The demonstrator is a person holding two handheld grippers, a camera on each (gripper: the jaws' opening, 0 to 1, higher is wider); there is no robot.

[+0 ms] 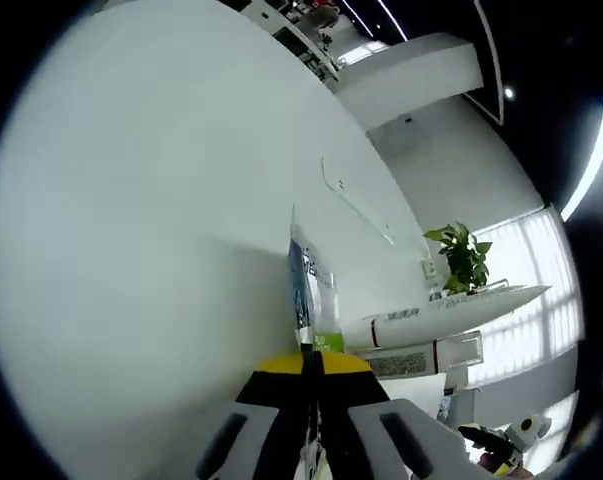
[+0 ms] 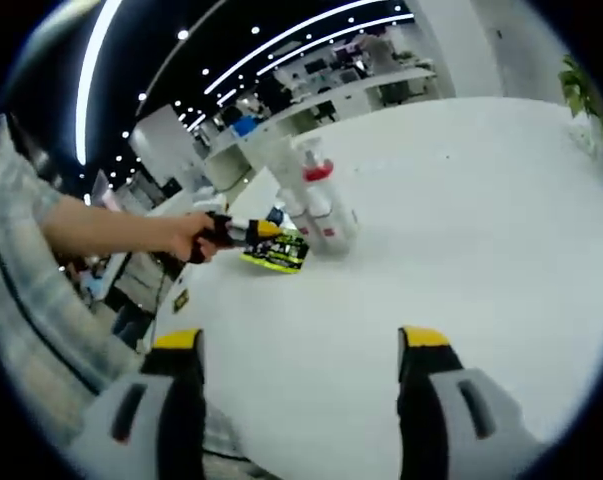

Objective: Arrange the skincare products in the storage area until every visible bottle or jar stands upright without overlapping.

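While the left gripper [image 1: 311, 440] pinches a flat sachet [image 1: 309, 290] edge-on just beside the bottles [image 2: 321, 205] on the white table [image 2: 461, 230], the right gripper [image 2: 301, 390] hangs wide and empty (well back). Risk: the limp sachet flops over on release, or nudges the standing bottles.

Plaid sleeve [image 2: 21, 290] — grey-checked

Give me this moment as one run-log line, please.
left tool: shut on green sachet | right tool: open, holds nothing, over white table | white bottles: clustered beside sachet
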